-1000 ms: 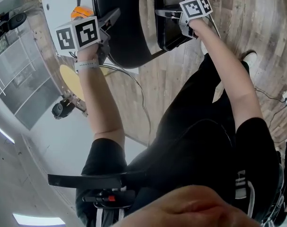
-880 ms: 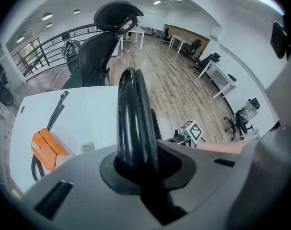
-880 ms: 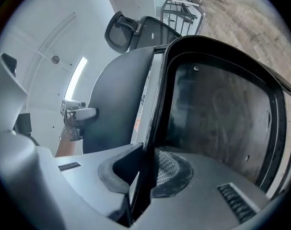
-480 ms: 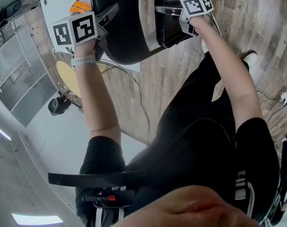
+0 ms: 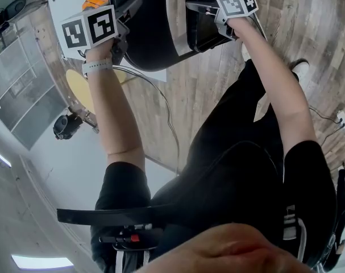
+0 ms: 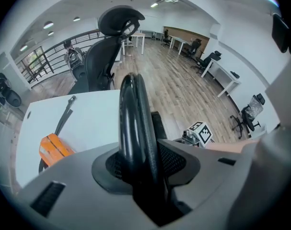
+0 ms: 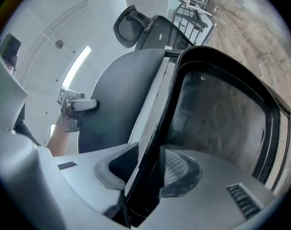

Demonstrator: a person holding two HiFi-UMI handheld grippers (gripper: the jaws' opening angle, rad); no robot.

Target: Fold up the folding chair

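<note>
Folding chair (image 5: 152, 36): black seat and back stand close together, spanning from one tool to the other.
Left tool (image 6: 144, 164): jaws have just been opening, and the seat rim (image 6: 135, 119) stands loosely between them.
Right tool (image 7: 145, 169): jaws have just been opening, either side of the back's frame edge (image 7: 170, 104).
Desk (image 6: 92, 114): white, beyond the left tool, carrying an orange block (image 6: 53, 147).

white table (image 6: 90, 121), orange object (image 6: 53, 149), office chair (image 6: 98, 63)

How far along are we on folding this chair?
Done, apparently: the black round seat stands close alongside the black-framed backrest, nearly parallel. In hand: the left gripper straddles the seat rim, the right gripper the backrest edge; both jaws have just been opening, so they look to be letting go. Remaining: withdraw both grippers.
</note>
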